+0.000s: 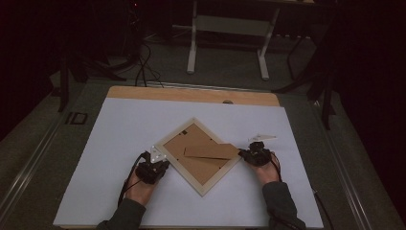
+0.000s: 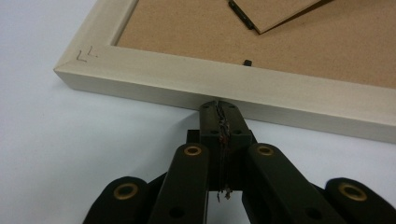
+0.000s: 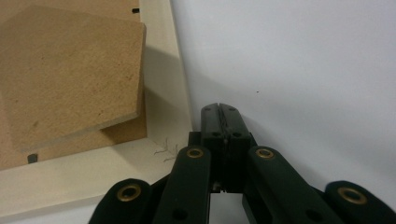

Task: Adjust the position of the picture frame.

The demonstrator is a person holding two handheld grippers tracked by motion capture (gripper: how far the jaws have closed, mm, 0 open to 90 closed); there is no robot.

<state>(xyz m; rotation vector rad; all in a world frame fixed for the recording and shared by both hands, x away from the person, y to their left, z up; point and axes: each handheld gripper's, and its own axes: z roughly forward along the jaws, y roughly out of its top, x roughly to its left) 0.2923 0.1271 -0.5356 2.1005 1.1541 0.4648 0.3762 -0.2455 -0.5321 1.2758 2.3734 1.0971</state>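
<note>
Fingers of the left gripper point(image 2: 219, 105) are pressed fully together, empty, their tips against the outer edge of the pale wooden picture frame point(image 1: 201, 155). The right gripper point(image 3: 219, 108) is likewise closed and empty, just beside the frame's corner. The frame lies face down, turned diamond-wise, mid-table point(image 1: 119, 124), its brown fibreboard stand flap point(image 1: 210, 151) raised.

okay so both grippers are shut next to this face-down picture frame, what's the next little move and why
Probably open the right gripper and take the raised edge of the stand flap. That flap is lifted off the backing board, while the left gripper, jaws shut, sits against the frame.
</note>
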